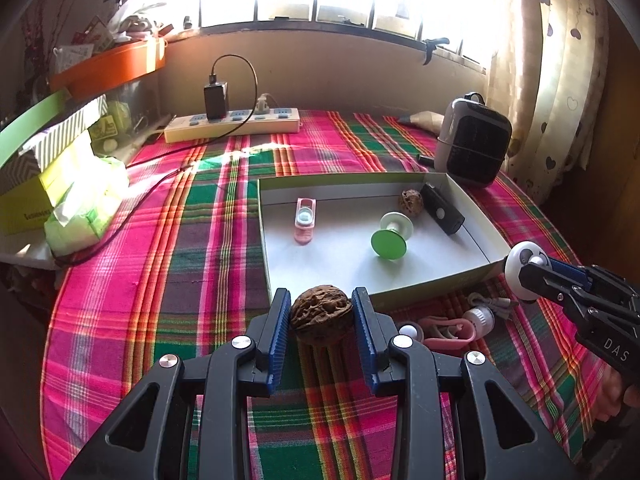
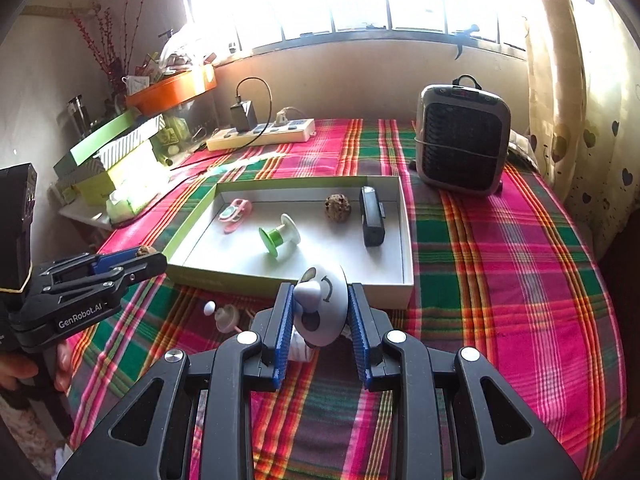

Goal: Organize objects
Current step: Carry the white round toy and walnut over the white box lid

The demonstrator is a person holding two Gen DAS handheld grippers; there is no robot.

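Blue-padded fingers of the left gripper [image 1: 322, 312] are part-closed, pinching a brown walnut [image 1: 322, 314] from both sides; the nut sits between the pads, held above the plaid cloth [image 1: 192, 264] just near of the tray's near-left corner. In the right wrist view the same gripper [image 2: 150, 254] shows at the left edge, a sliver of walnut visible at its tips.

Right gripper [image 2: 322, 312] fingers are likewise narrowed, clamped on a white toy with a drawn face [image 2: 324, 304], one pad on each side of its rounded body. It hangs over the cloth near the tray's near wall. From the left wrist view this gripper [image 1: 528, 276] holds the toy by the tray's near-right corner.

White shallow tray [image 1: 472, 220] lies mid-desk. Inside: a pink clip-like item [image 1: 305, 220] far left, a green-and-white spool [image 1: 390, 236] centre, a second walnut [image 1: 411, 201] and a black rectangular device [image 1: 442, 210] far right.

On the cloth near of the tray: a small white ball [image 2: 209, 308], pink piece [image 1: 448, 330], small white fitting [image 1: 480, 317].
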